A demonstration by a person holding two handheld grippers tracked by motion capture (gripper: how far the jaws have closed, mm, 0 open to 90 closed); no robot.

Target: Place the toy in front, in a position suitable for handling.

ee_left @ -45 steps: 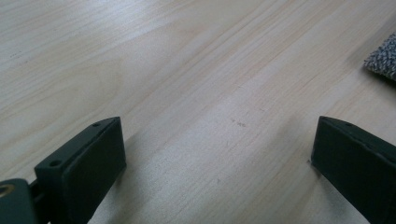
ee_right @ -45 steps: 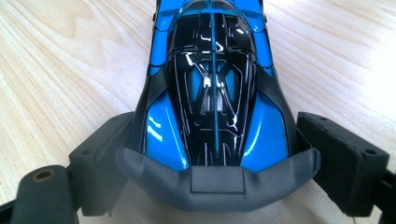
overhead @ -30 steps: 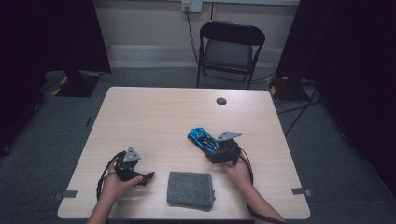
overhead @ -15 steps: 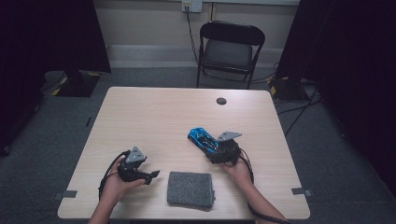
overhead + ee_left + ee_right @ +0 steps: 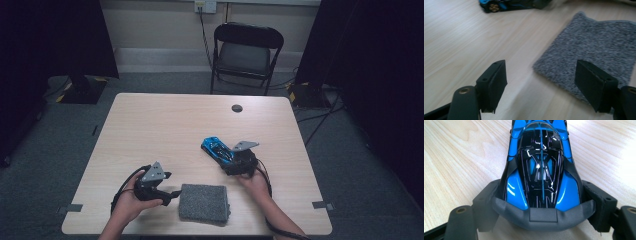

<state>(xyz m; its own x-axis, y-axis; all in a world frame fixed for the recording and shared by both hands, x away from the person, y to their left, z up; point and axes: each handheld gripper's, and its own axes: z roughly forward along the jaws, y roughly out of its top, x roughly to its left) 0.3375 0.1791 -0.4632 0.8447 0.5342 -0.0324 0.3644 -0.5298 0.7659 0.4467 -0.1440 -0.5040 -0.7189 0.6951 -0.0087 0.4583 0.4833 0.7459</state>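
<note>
A: Looking from the high view, where's the blue toy race car [image 5: 217,148]?

B: Mid-table, my right gripper [image 5: 235,162] at its rear. In the left gripper view my left gripper [image 5: 549,86] gapes wide at the grey cloth [image 5: 596,47], nothing held. In the right gripper view the jaws pinch the car's tail; the grasp looks done, moving it remains.
</note>
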